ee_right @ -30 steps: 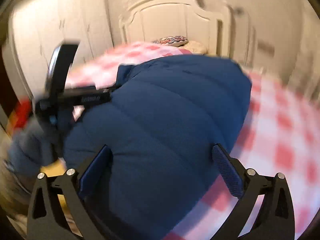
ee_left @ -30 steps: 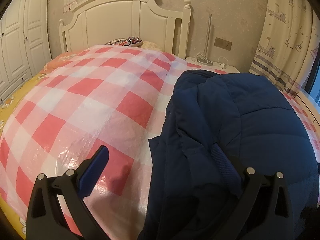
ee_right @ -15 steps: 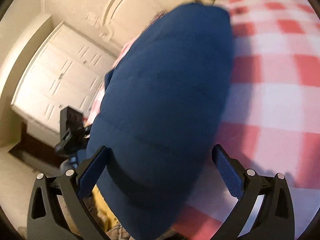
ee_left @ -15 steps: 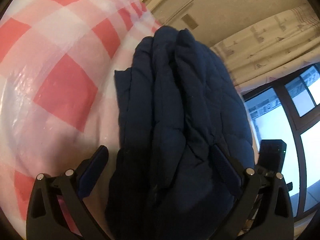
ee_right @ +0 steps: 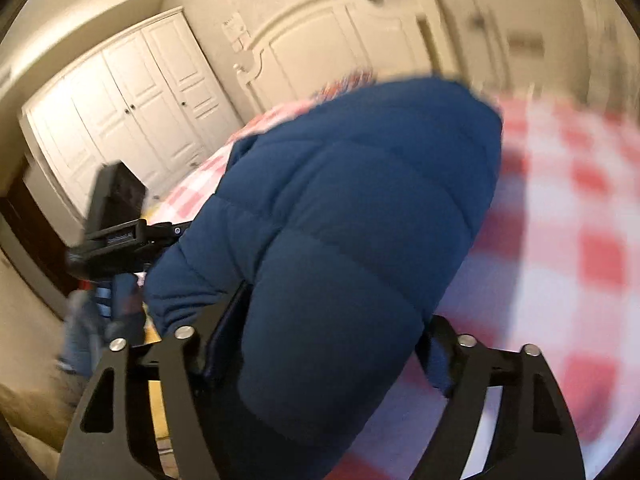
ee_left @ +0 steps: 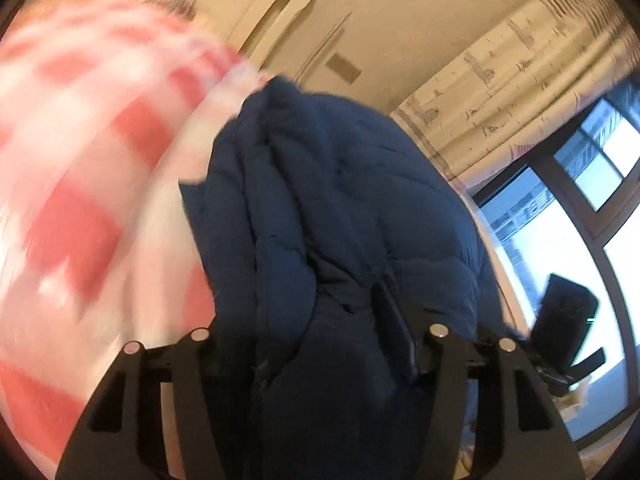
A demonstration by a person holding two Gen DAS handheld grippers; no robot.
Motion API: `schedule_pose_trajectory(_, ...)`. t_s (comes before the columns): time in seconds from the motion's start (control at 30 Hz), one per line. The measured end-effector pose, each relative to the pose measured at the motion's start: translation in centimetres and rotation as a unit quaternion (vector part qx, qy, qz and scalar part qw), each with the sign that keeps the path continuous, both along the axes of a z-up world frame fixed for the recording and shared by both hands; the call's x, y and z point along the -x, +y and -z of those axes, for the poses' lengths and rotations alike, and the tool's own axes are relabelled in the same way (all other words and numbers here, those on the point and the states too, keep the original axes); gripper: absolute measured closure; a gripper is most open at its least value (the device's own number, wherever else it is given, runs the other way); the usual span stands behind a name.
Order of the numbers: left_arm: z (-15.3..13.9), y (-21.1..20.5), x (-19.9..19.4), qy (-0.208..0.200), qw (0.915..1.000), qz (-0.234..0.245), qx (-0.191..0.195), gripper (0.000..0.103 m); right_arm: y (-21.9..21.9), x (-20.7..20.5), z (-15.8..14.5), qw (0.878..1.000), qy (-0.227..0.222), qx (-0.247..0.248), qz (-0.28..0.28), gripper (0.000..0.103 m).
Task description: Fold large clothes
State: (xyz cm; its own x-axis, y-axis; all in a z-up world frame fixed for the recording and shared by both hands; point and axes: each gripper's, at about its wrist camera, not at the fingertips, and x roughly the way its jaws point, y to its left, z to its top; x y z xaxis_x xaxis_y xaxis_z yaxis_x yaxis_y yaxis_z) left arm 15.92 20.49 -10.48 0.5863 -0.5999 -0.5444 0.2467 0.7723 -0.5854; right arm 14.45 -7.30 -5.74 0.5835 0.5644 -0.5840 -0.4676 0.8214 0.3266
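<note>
Both grippers closed in on jacket [ee_left: 340, 220]; wardrobe [ee_right: 132, 112] right-view only.

The bulky navy quilted down jacket [ee_left: 340, 240] fills the middle of the bed, pressed between both grippers' fingers, so nothing passes there. Open red-and-white checked plastic bed cover [ee_left: 80, 168] lies to its left and also to its right [ee_right: 568, 240]. The white wooden headboard [ee_right: 320, 52], cream patterned curtain [ee_left: 512, 80] and white wardrobe [ee_right: 120, 120] bound the far sides.
</note>
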Motion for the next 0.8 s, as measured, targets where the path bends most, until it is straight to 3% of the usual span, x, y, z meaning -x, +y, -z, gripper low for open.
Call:
schedule_pose_trajectory(0.23, -3.0, -8.3, -8.0, -0.031, 0.999, 0.021, 0.023, 0.047, -8.1, -5.3, -4.4, 0.992, -0.081, 0.06, 0.082, 0.031)
schedule_pose_trajectory(0.37, -1.0, -14.1, -13.9, 0.004, 0.9999, 0.013, 0.001, 0.047, -12.5, -10.4, -2.8, 0.989, -0.038, 0.073, 0.122, 0.031)
schedule_pose_trajectory(0.43, 1.2, -15.9, -15.3, 0.03, 0.9992, -0.002, -0.026, 0.041, -14.5, -12.8, 0.6, 0.985, 0.034, 0.081, 0.149, 0.03)
schedule_pose_trajectory(0.47, 1.9, -16.0, -15.2, 0.026, 0.9992, -0.013, -0.027, 0.032, -14.8, -12.9, 1.4, 0.983, 0.042, 0.082, 0.159, 0.027)
schedule_pose_trajectory(0.53, 2.3, -15.8, -14.5, 0.02, 0.9992, -0.028, -0.022, 0.028, -15.5, -11.6, 1.7, 0.984, 0.029, 0.053, 0.17, 0.022)
schedule_pose_trajectory(0.6, 2.0, -15.1, -13.5, 0.022, 0.9987, -0.036, -0.03, 0.022, -15.3, -10.5, 1.5, 0.981, 0.039, 0.055, 0.184, 0.012)
schedule_pose_trajectory(0.67, -0.1, -14.5, -11.7, 0.001, 0.995, -0.066, -0.075, 0.017, -15.0, -8.9, 0.2, 0.977, 0.033, 0.061, 0.203, 0.012)
schedule_pose_trajectory(0.73, -2.9, -14.2, -9.3, -0.051, 0.9862, -0.091, -0.128, 0.007, -14.4, -5.8, -2.0, 0.975, 0.009, 0.052, 0.216, 0.012)
schedule_pose_trajectory(0.8, -7.4, -14.5, -5.4, -0.135, 0.9661, -0.113, -0.188, 0.002, -14.2, -3.6, -4.0, 0.972, -0.019, 0.048, 0.231, 0.012)
